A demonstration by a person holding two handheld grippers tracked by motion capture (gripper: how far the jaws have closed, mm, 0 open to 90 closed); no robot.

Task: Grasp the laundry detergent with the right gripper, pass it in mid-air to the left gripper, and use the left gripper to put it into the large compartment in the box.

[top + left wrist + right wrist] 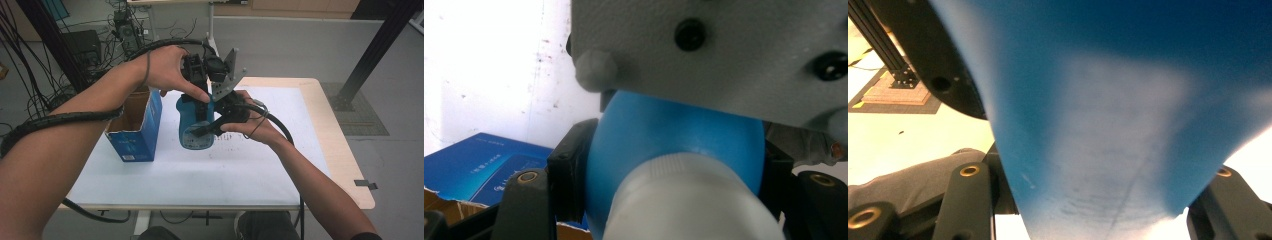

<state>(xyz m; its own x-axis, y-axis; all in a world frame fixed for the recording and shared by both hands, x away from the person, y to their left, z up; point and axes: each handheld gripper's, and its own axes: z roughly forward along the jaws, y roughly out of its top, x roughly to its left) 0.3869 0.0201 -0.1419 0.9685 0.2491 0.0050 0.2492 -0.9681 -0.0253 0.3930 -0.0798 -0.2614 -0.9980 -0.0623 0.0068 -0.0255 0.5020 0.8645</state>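
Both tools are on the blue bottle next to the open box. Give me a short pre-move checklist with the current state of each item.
1. Left tool gripping the blue bottle near its top: ok; in the left gripper view its jaws close on the bottle just under the white cap.
2. Right tool on the bottle's body: ok; blue surface sits between its jaws in the right gripper view.
3. Cap on: ok.
4. Cap tightness: cannot tell.
5. Blue cardboard box open and upright beside the bottle: ok.
6. Bottle resting on the table or lifted: cannot tell.

One blue bottle (196, 127), one open blue box (136, 125), two claws.
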